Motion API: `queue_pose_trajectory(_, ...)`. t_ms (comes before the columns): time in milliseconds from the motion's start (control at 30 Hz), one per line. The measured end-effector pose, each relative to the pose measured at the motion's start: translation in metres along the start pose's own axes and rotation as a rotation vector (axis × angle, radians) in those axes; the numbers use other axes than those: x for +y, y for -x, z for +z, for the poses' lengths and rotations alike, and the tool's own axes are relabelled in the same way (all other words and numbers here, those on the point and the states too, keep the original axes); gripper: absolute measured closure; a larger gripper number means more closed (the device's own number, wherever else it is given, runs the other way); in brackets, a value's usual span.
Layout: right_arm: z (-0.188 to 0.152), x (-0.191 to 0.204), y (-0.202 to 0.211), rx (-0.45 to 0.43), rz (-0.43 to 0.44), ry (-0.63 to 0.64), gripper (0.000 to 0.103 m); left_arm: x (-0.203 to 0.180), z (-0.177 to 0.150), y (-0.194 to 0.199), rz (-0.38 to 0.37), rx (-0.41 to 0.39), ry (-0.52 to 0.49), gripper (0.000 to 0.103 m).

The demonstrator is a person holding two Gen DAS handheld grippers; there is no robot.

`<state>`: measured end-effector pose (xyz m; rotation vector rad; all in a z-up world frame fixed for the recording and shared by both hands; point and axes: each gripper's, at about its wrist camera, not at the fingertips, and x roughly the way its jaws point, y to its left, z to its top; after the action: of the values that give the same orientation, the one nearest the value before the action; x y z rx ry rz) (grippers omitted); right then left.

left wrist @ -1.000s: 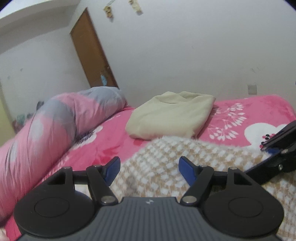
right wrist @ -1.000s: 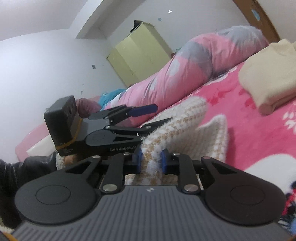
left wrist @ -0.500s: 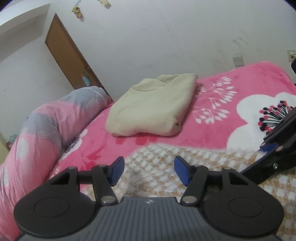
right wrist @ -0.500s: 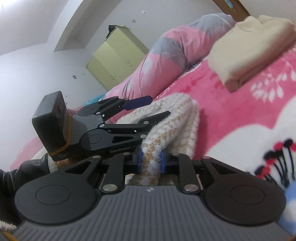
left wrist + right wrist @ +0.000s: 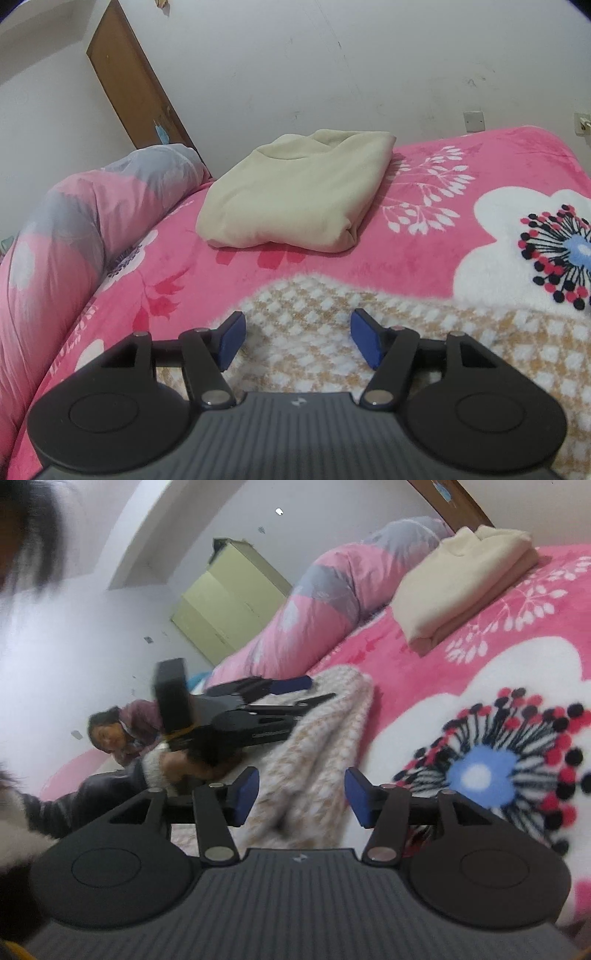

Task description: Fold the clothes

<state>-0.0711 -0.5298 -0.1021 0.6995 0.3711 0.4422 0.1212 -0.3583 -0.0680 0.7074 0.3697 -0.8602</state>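
Sweater (image 5: 424,332), checked and fuzzy, lay bunched on the pink bed (image 5: 424,236) under both tools, left tool (image 5: 295,341) and right tool (image 5: 301,797) gaping and empty, so any fresh pinch wanted one flat edge, not a bundle.

A bed (image 5: 424,236) covered with a fluffy pink blanket printed with white flowers and leaf sprigs carries everything. A folded cream fleece garment (image 5: 295,195) lies toward its far side. A fuzzy tan-and-white checked garment (image 5: 332,332) lies spread on the near part. A rolled pink-and-grey quilt (image 5: 74,229) lies along the left edge.
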Motion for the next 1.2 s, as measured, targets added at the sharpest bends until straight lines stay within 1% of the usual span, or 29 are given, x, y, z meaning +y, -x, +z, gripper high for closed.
queue_pose_trajectory(133,-0.006,0.027,0.002,-0.066,0.028,0.137,0.049,-0.001,0.000,-0.001,0.003,0.004,-0.002,0.038)
queue_pose_trajectory(167,-0.008,0.033,0.002,-0.080,0.025,0.176,0.053,-0.001,0.000,-0.001,0.004,0.005,-0.001,0.037)
queue_pose_trajectory(200,-0.013,0.036,-0.003,-0.057,-0.010,0.221,0.062,0.000,0.001,-0.001,0.003,0.005,0.001,0.037)
queue_pose_trajectory(267,-0.021,0.042,-0.012,-0.011,-0.080,0.310,0.076,0.000,0.001,-0.002,0.002,0.008,0.005,0.036)
queue_pose_trajectory(300,-0.025,0.044,-0.016,0.011,-0.114,0.345,0.078,0.000,0.001,-0.002,0.002,0.010,0.008,0.035)
queue_pose_trajectory(400,-0.037,0.031,-0.022,0.055,-0.186,0.325,0.078,-0.001,0.001,-0.003,0.004,0.015,0.003,0.035)
queue_pose_trajectory(500,-0.027,0.037,-0.017,0.063,-0.191,0.329,0.078,0.000,0.001,-0.003,0.003,0.015,0.007,0.035)
queue_pose_trajectory(567,-0.017,0.048,-0.007,0.028,-0.168,0.358,0.080,0.001,0.000,-0.003,-0.001,0.015,0.013,0.035)
queue_pose_trajectory(633,-0.005,0.061,0.001,-0.043,-0.166,0.406,0.082,0.002,0.000,-0.003,-0.005,0.016,0.020,0.035)
queue_pose_trajectory(700,0.004,0.074,-0.005,-0.071,-0.150,0.471,0.090,0.003,0.000,-0.003,-0.010,0.016,0.026,0.035)
queue_pose_trajectory(800,0.007,0.091,-0.037,-0.018,-0.126,0.590,0.094,0.005,-0.001,-0.004,-0.017,0.017,0.036,0.035)
queue_pose_trajectory(833,0.005,0.092,-0.051,0.015,-0.137,0.625,0.094,0.005,-0.001,-0.004,-0.019,0.016,0.040,0.035)
queue_pose_trajectory(867,0.002,0.089,-0.065,0.065,-0.183,0.648,0.094,0.007,-0.001,-0.004,-0.024,0.018,0.048,0.034)
queue_pose_trajectory(900,-0.003,0.080,-0.080,0.132,-0.265,0.666,0.098,0.008,-0.001,-0.005,-0.031,0.020,0.058,0.034)
queue_pose_trajectory(933,-0.007,0.069,-0.085,0.163,-0.304,0.670,0.098,0.010,-0.001,-0.006,-0.037,0.022,0.067,0.033)
queue_pose_trajectory(1033,0.000,0.054,-0.080,0.150,-0.277,0.511,0.098,0.014,-0.002,-0.007,-0.054,0.025,0.093,0.033)
queue_pose_trajectory(1067,-0.001,0.056,-0.081,0.154,-0.286,0.533,0.098,0.016,0.000,-0.003,-0.048,0.017,0.105,0.033)
queue_pose_trajectory(1100,-0.002,0.058,-0.082,0.157,-0.294,0.549,0.098,0.019,0.001,0.002,-0.040,0.009,0.118,0.035)
queue_pose_trajectory(1133,-0.001,0.057,-0.083,0.160,-0.294,0.534,0.098,0.023,0.002,0.015,-0.031,-0.016,0.148,0.038)
queue_pose_trajectory(1167,0.000,0.054,-0.084,0.165,-0.290,0.514,0.098,0.027,0.002,0.029,-0.023,-0.045,0.181,0.039)
queue_pose_trajectory(1200,0.001,0.053,-0.084,0.172,-0.289,0.508,0.098,0.030,0.001,0.046,-0.042,-0.079,0.213,0.039)
